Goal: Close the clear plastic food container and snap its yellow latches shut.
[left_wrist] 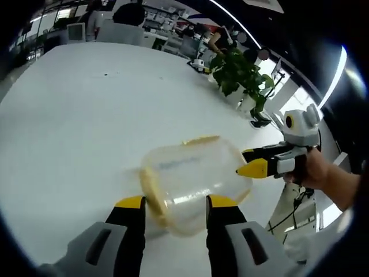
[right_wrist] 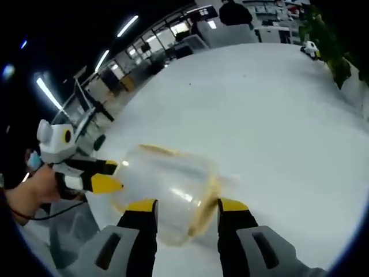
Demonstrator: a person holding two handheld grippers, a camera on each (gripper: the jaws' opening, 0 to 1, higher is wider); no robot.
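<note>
A: Where is the container (left_wrist: 193,179)?
B: On the white table (left_wrist: 69,127), lying between both grippers.
A: The left gripper (left_wrist: 174,203)?
B: Jaws spread around the container's yellow-trimmed end, not clamping.
A: The right gripper (right_wrist: 187,205)?
B: Jaws parted too, straddling the container; its tips reach the opposite side.

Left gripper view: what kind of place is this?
Probably an open-plan office or lab: a large white table, a potted plant at its far edge, and desks with a seated person behind.
</note>
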